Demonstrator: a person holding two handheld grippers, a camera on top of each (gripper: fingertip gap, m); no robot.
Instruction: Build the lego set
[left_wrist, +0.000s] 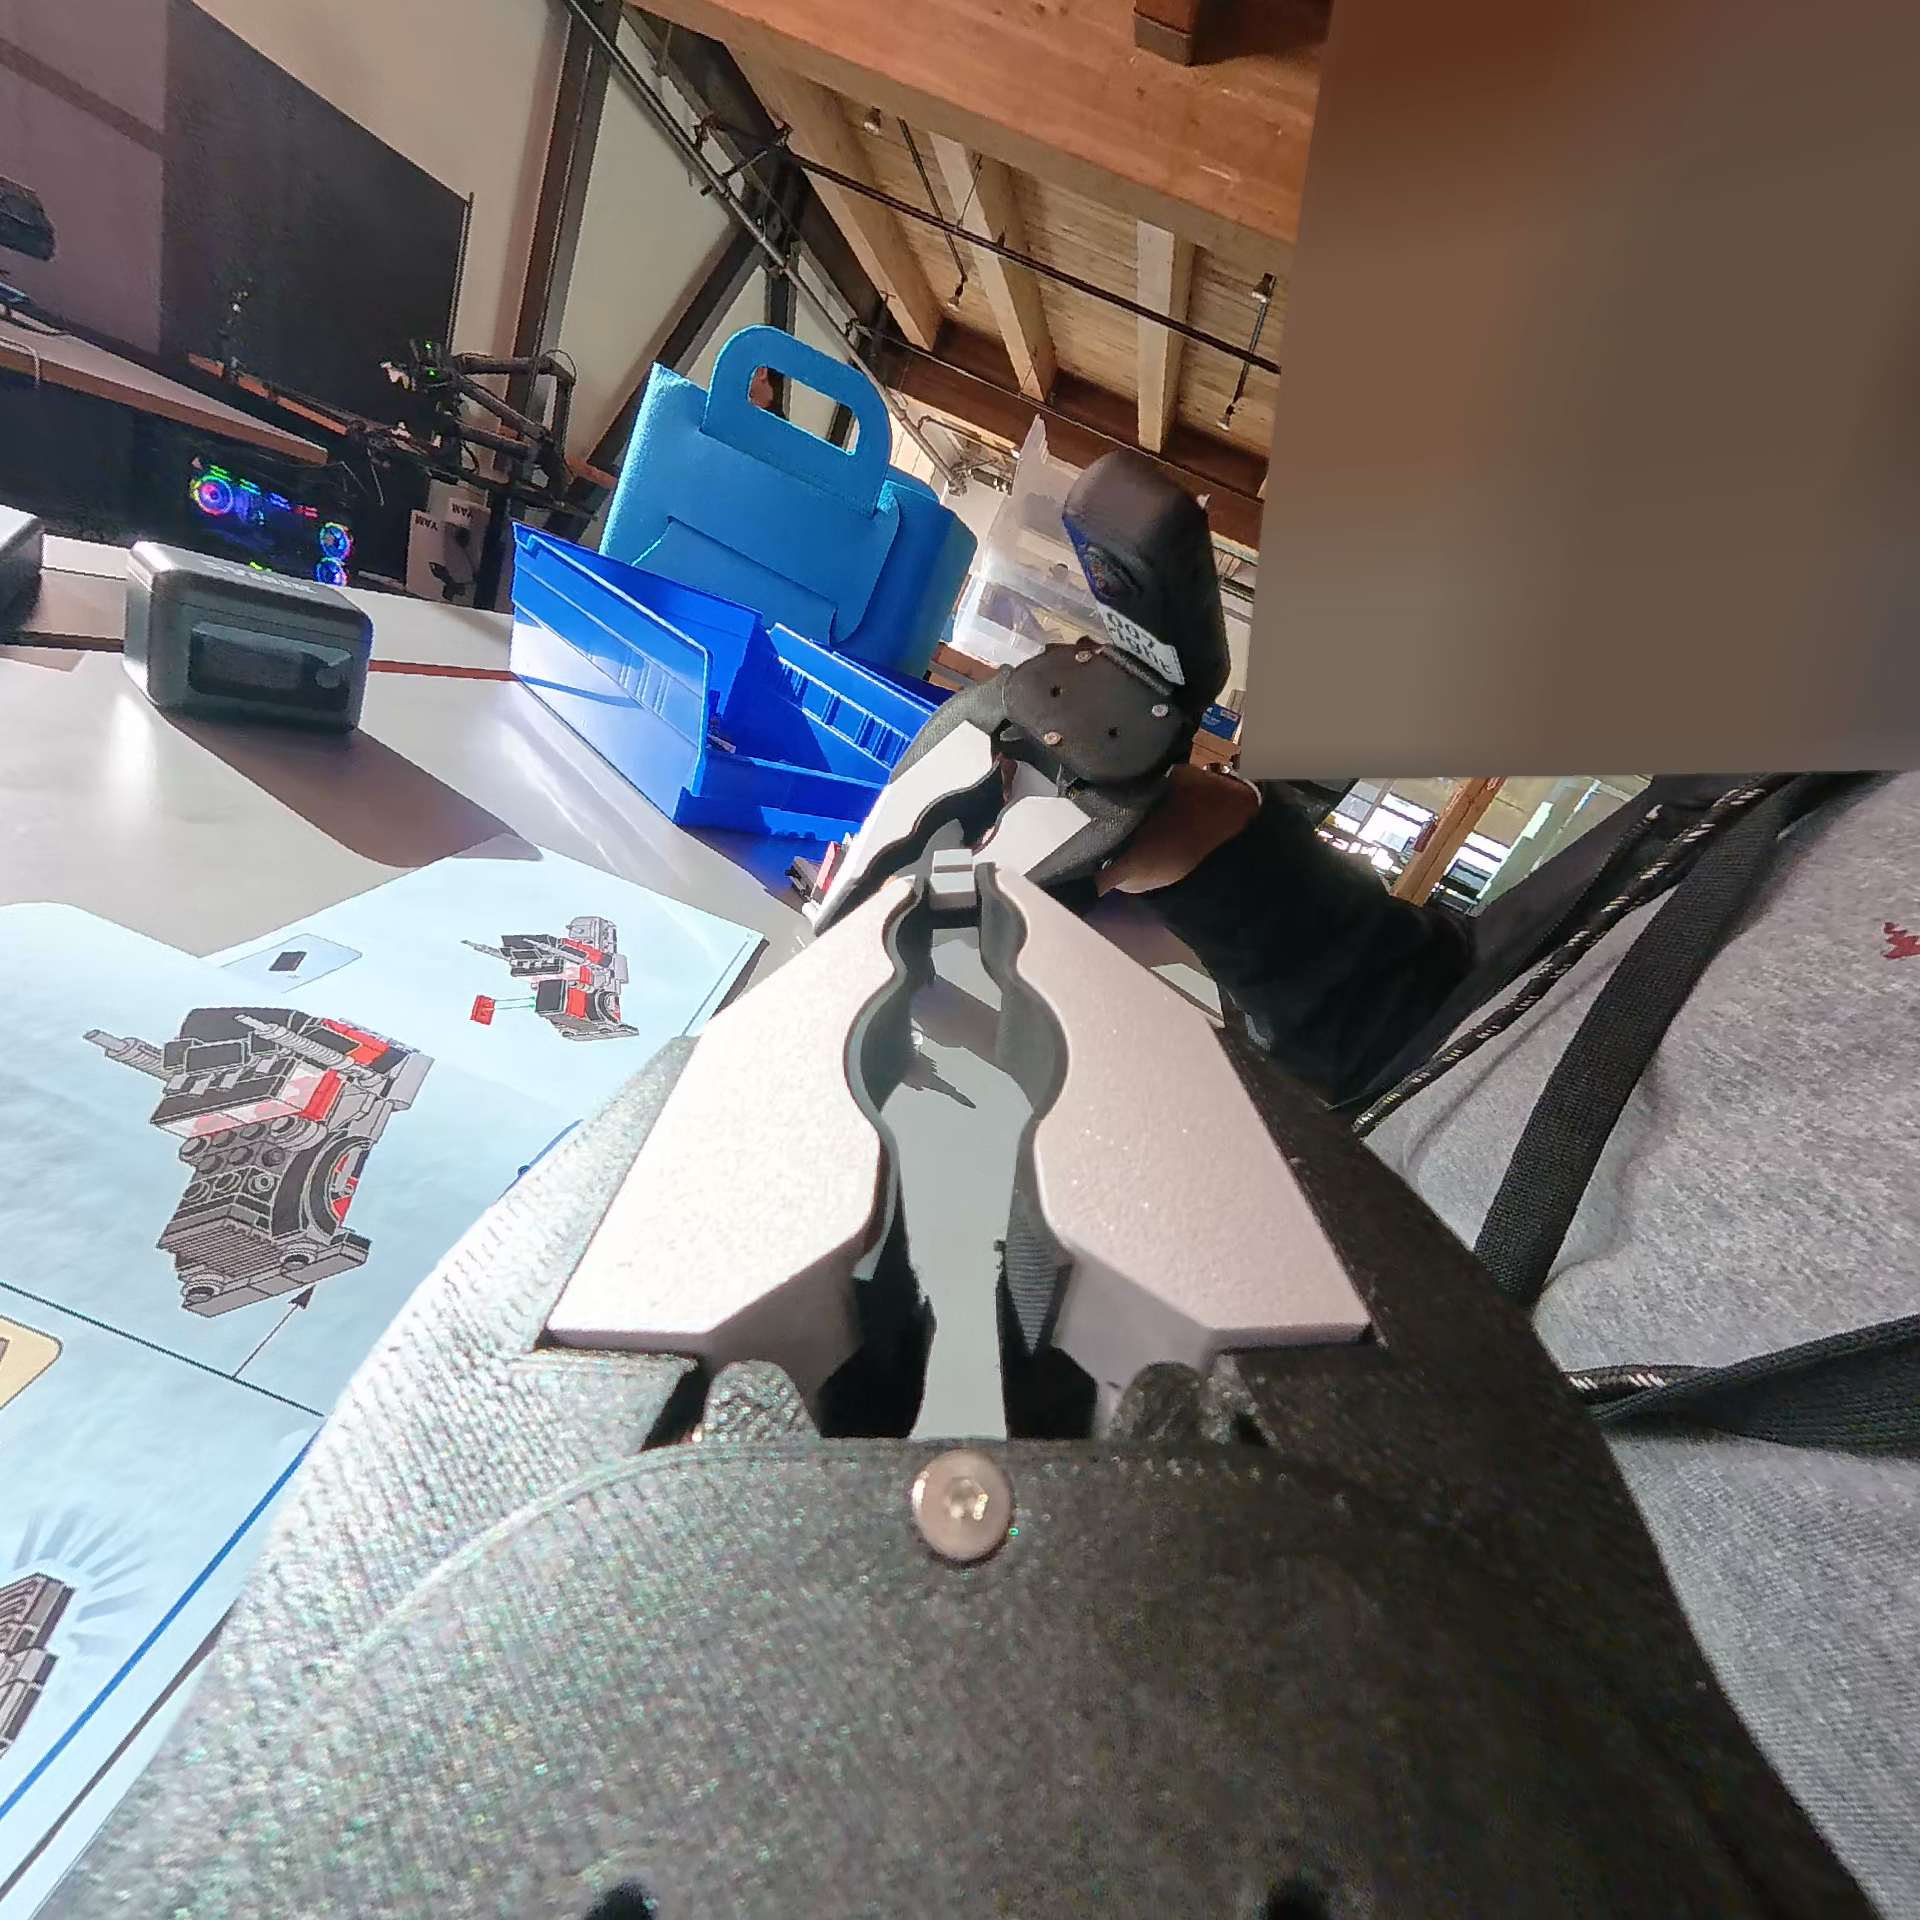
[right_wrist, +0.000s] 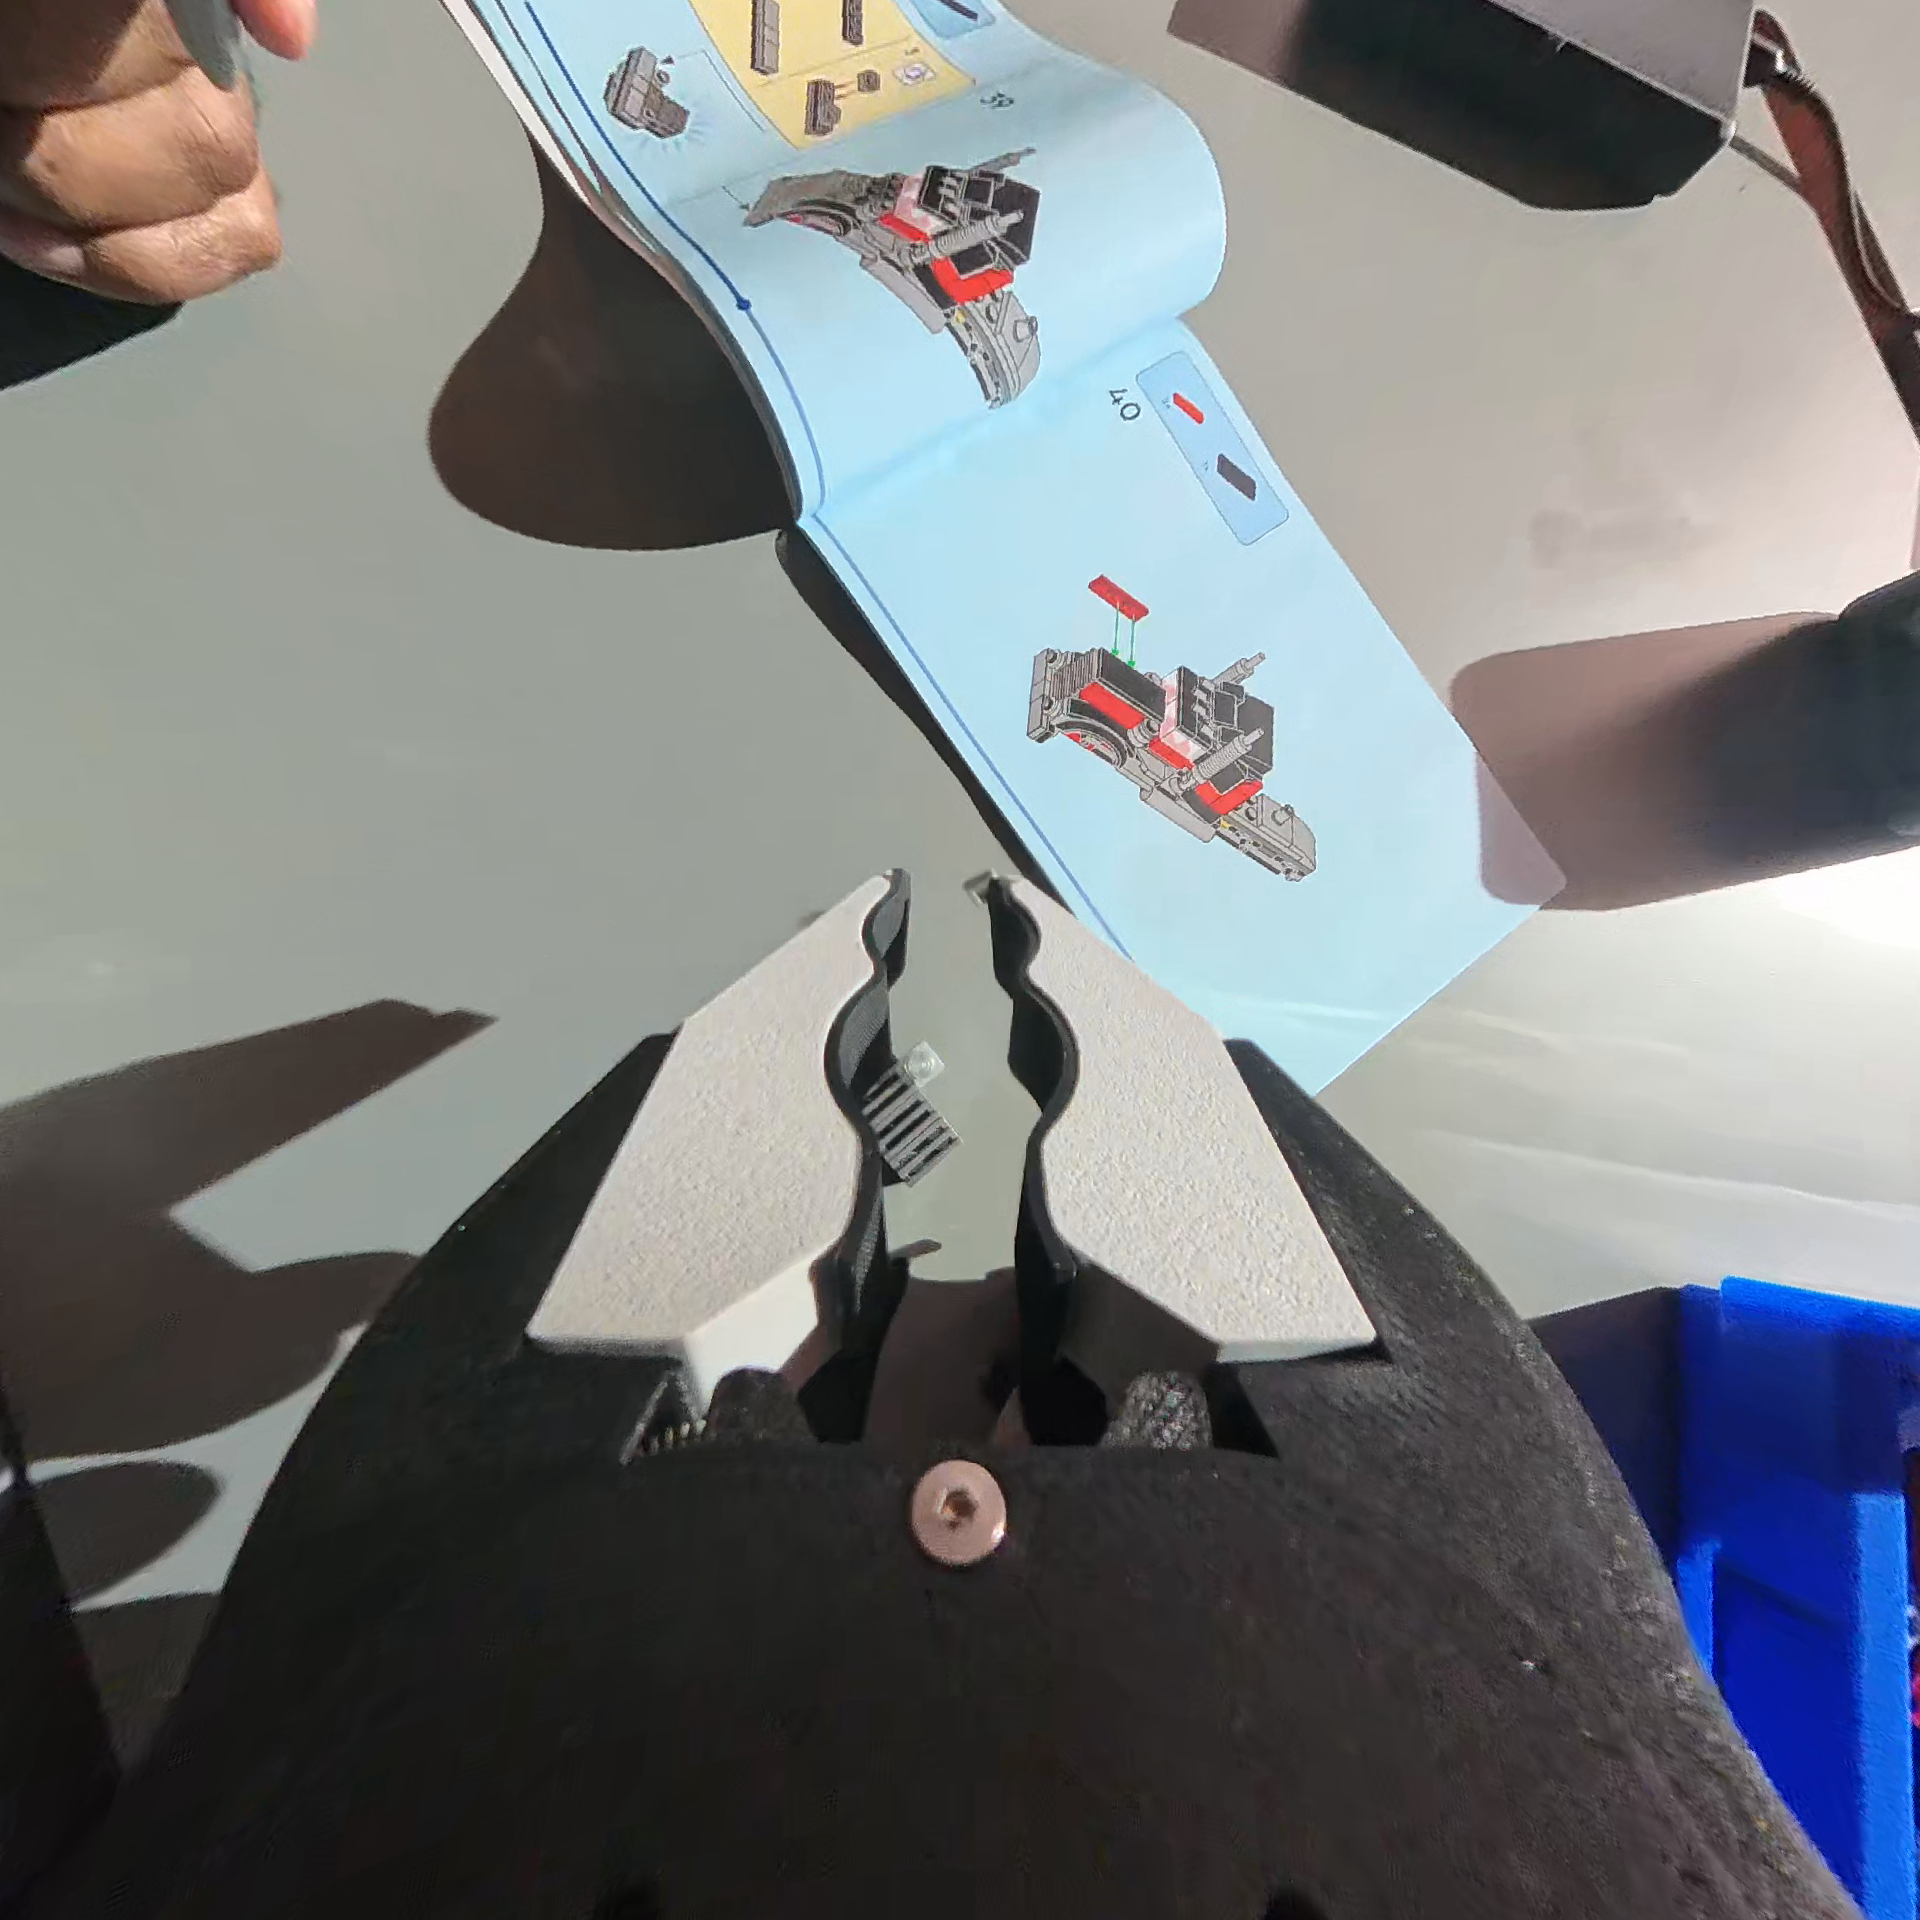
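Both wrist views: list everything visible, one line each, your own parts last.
Instruction booklet: one, light blue, open on the table.
Parts bin: one, blue, far table side.
Felt bag: one, blue, behind the bin.
Box: one, dark grey, far left on the table.
Grille piece: one, grey, against the right gripper's inner pad.
Small brick: one, light grey, pinched at the left gripper's tips.
Left gripper: shut.
Right gripper: open.

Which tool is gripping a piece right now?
The left tool: its tips are pinched on a small grey piece. The right tool is open, tips apart; a ribbed grey piece shows between its fingers, not clamped.
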